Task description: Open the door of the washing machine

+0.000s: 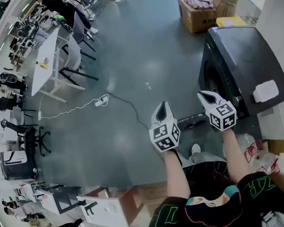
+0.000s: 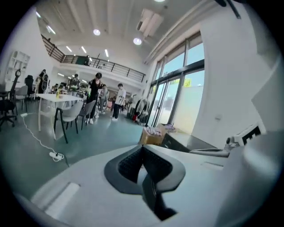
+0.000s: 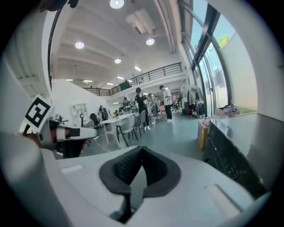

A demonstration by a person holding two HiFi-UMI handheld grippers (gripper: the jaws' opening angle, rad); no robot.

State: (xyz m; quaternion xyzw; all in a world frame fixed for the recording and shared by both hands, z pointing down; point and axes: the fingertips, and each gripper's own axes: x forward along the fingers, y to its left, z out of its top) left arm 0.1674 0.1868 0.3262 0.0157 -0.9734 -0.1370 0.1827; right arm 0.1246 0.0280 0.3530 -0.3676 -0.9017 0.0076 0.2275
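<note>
Black washing machine [image 1: 245,54] upper right, door [image 1: 215,81] apparently shut; left tongs [image 1: 163,109] and right tongs [image 1: 208,98] hover clenched, empty, seemingly poised to reach.

The right claw [image 1: 206,96] partly hides the washing machine door [image 1: 215,77].

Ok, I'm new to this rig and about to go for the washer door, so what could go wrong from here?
The left gripper and the right gripper are both shut and empty; pushed at the washing machine door like that, they would likely bump it, not grip it. The cable runs across the floor towards the person's shoe, so stepping in could snag it.
</note>
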